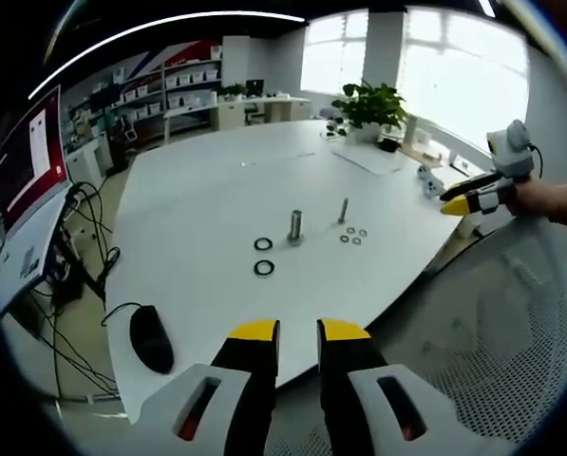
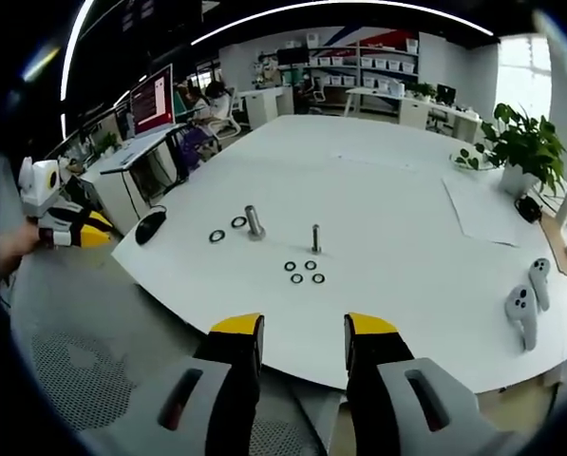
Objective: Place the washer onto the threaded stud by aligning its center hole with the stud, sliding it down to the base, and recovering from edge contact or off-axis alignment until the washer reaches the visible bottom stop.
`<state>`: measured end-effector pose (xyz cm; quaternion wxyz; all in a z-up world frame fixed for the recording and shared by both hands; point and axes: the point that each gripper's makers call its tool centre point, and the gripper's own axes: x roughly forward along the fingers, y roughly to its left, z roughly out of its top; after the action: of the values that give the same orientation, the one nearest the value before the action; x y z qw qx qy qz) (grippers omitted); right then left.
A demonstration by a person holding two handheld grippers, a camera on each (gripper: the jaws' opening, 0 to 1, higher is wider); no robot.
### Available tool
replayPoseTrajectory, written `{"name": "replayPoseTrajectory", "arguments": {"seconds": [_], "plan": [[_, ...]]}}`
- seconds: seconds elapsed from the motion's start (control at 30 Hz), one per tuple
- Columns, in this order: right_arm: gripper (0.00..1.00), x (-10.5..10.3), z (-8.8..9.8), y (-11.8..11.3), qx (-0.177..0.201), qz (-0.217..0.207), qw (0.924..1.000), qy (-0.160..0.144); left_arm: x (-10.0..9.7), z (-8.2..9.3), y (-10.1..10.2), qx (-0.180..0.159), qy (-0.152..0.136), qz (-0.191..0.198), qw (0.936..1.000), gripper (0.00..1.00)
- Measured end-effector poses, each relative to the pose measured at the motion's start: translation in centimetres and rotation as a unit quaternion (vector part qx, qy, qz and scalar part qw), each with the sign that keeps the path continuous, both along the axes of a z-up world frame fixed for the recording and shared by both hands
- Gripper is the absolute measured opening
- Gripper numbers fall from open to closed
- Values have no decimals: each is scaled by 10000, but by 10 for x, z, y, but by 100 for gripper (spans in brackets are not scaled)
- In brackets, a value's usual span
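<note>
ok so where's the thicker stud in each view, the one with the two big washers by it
Left gripper view: thicker stud upright at centre, two big washers to its lower left.
Right gripper view: thicker stud left of centre, washers to its left.
Shared landmark: the thin stud beside it.

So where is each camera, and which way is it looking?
Left gripper view: rides the left claw off the table's near edge, facing across it; the right claw and a hand enter from the right.
Right gripper view: rides the right claw at another edge, facing across; the left claw enters from the left.
Both share the thick stud, thin stud, washers, mouse and plant.
</note>
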<state>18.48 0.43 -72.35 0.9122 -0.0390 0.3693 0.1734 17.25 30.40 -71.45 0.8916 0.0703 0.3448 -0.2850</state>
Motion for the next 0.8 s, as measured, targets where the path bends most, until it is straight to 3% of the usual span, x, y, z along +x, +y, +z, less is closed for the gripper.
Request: {"name": "replayPoseTrajectory", "arguments": {"seconds": [0.8], "plan": [[36, 0, 1, -3, 31, -48, 10000, -23, -1, -2, 0, 70, 49, 16, 10000, 13]]}}
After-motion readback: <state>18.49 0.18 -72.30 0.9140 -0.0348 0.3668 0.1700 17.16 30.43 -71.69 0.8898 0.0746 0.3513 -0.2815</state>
